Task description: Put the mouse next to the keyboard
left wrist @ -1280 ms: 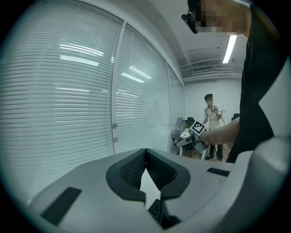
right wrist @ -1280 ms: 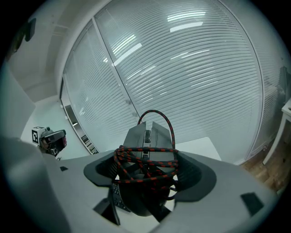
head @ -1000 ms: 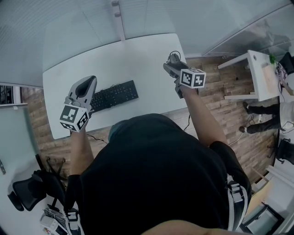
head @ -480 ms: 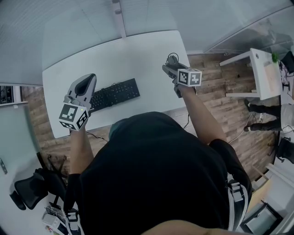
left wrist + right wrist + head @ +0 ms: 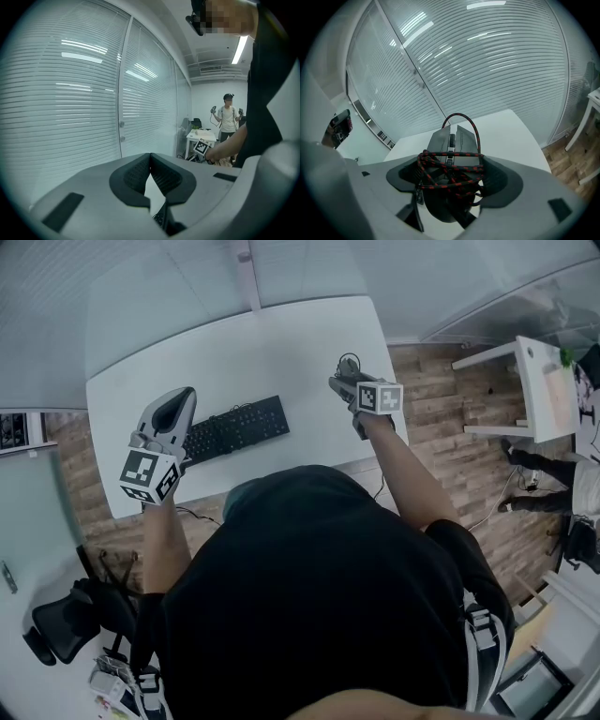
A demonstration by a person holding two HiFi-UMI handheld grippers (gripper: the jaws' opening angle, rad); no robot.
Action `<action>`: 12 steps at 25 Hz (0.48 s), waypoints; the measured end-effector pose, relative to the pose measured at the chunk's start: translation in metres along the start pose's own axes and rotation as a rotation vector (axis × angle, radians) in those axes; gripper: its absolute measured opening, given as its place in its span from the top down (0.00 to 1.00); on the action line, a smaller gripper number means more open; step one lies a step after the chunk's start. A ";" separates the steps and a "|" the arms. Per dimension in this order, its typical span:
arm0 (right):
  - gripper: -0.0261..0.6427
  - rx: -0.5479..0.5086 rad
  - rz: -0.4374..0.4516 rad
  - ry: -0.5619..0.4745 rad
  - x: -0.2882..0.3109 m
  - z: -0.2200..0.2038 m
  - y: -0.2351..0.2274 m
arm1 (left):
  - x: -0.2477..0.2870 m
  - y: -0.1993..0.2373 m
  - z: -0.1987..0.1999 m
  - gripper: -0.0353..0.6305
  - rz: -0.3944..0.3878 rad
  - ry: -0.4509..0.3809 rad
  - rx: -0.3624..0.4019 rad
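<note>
The right gripper has its jaws closed on the flanks of the mouse, the dark pads pressing in from both sides. The button end points forward, away from the person. A red-and-black braided cable is wound round the mouse body in several loops. It is probably bundled this way so that nothing trails or snags while the mouse is carried. The side grip looks chosen so the flat underside can be set straight down.

The left gripper has its jaws brought together at the tips with nothing between them. It seems only to be parked out of the way.

Seen from the head view, the mouse is held off the surface, well to the right of the keyboard, near the right edge of the white table. The left gripper hangs over the keyboard's left end. The task therefore appears to be in its carrying step, with the mouse yet to travel left toward the keyboard's right end.

No box, tray or bin shows on the table. The only thing bearing anything is the table itself, which carries the keyboard.
</note>
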State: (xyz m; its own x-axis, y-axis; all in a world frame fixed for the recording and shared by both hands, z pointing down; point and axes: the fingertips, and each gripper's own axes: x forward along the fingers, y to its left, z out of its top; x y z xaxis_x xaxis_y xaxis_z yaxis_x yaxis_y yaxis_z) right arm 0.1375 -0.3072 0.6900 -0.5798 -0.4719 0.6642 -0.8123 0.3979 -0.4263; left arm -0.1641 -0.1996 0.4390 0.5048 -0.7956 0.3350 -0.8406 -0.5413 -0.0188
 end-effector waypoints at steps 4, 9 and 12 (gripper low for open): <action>0.36 0.008 -0.011 0.026 0.009 -0.012 -0.003 | 0.000 0.003 -0.001 0.91 -0.001 0.007 0.001; 0.36 0.028 -0.037 0.067 0.024 -0.030 -0.019 | 0.005 0.009 -0.001 0.91 -0.002 0.009 0.004; 0.36 0.037 -0.056 0.100 0.031 -0.043 -0.029 | 0.007 0.009 -0.002 0.91 -0.006 0.009 0.005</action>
State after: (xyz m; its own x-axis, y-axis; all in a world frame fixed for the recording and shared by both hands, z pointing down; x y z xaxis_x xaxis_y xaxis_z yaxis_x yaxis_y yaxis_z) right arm 0.1460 -0.2992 0.7495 -0.5255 -0.4111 0.7448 -0.8463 0.3427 -0.4080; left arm -0.1681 -0.2093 0.4428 0.5077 -0.7899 0.3440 -0.8368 -0.5472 -0.0216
